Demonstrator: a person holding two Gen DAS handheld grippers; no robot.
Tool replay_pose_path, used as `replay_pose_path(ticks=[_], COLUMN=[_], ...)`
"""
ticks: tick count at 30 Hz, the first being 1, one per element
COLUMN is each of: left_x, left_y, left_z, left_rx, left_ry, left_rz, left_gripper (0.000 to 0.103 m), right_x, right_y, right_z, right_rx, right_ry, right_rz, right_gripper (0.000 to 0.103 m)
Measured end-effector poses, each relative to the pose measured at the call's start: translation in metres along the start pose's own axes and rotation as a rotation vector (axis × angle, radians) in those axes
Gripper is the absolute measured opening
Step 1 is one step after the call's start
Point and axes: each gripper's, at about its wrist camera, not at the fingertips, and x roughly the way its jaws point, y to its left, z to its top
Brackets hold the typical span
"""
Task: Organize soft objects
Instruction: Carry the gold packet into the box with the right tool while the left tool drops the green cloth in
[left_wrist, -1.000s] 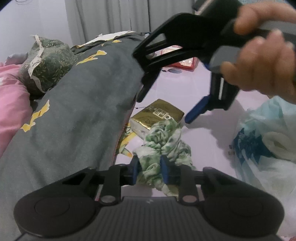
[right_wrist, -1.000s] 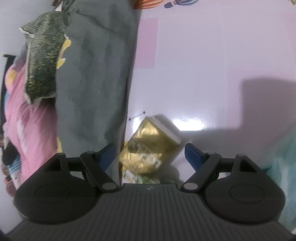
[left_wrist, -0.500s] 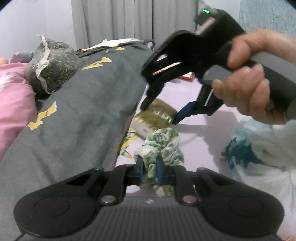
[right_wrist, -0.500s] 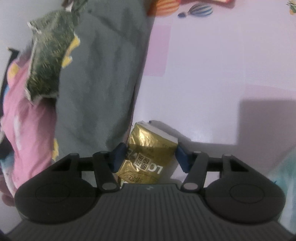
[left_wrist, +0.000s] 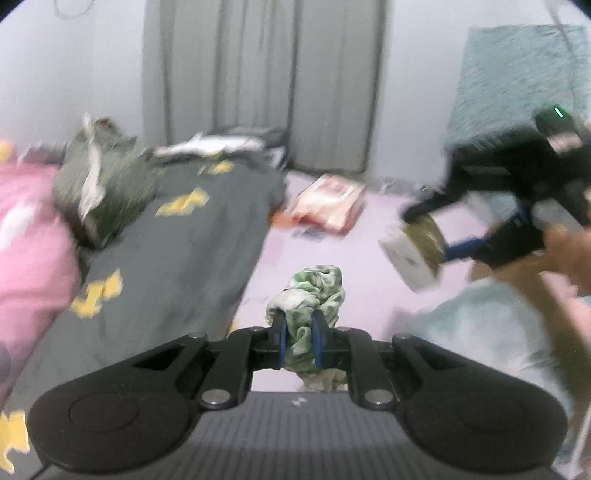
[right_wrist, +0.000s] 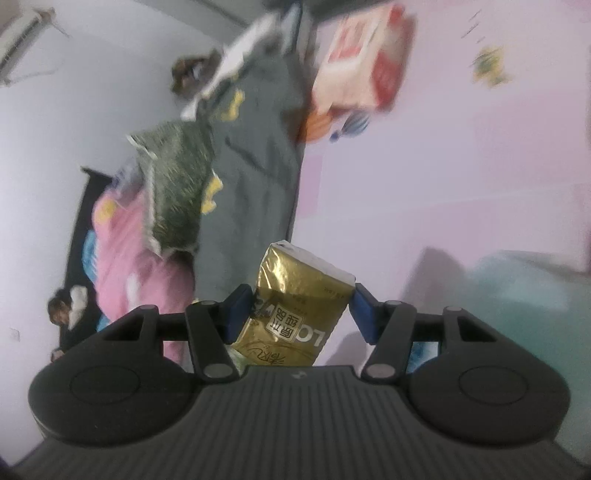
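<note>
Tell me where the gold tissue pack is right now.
The gold tissue pack is clamped between the right gripper's blue pads, off the pink floor. In the left wrist view it hangs at right, above the pale blue bag.

blurred: red-and-white pack (left_wrist: 327, 204), perhaps tissues | cut off: hand (left_wrist: 570, 258) at right edge

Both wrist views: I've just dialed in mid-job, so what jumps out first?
The left gripper is clamped on a crumpled green floral cloth, held off the lilac floor. The right gripper grips a gold foil tissue pack, also lifted. A grey quilt with yellow patches lies along the left.
</note>
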Motion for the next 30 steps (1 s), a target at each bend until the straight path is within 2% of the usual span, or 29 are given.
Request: replay_pose_path(ticks=[6,9,12,17,22,24,26,28,30], left_x=[-0.026,-0.03,-0.028,-0.003,0.035,0.039,0.051,0.064,0.072], left_y=[-0.056,-0.097,-0.142,-0.225,-0.305,-0.331,-0.357,-0.373,-0.382], left_z=[0.03,0.04,0.045,0.04,0.016,0.0,-0.016,-0.034,-0.049], left_rx=[0.073,0.121,0.152,0.186,0.216,0.257,0.322,0.376,0.427], left_ry=[-0.07,-0.071,-0.038,0.13,0.351,0.395,0.431,0.478,0.506], left_rz=[-0.184,-0.29,-0.397,-0.57,-0.702,-0.711,-0.689,-0.642,-0.569], left_gripper=[0.015,0.015,0.015,0.015,0.015,0.016,0.017,0.02,0.027], right_x=[-0.154,-0.22,-0.267,-0.314,-0.348,-0.358,-0.367,-0.37,-0.371], right_y=[-0.052,-0.086,-0.122,-0.174,-0.205,-0.215,-0.225,-0.231,-0.236], right_z=[-0.037,-0.062,-0.087,-0.12,-0.151,-0.161,-0.172,-0.177,-0.18], right_rx=[-0.012,-0.014,0.005,0.059,0.101,0.106,0.112,0.114,0.111], right_ry=[-0.218,-0.3,-0.333,-0.33,-0.388,-0.404,-0.416,-0.421,-0.422], right_rz=[-0.044,-0.12,-0.211,-0.387,-0.377,-0.375,-0.384,-0.39,-0.393], right_gripper=[0.057,0.058,0.058,0.058,0.058,0.058,0.058,0.058,0.058])
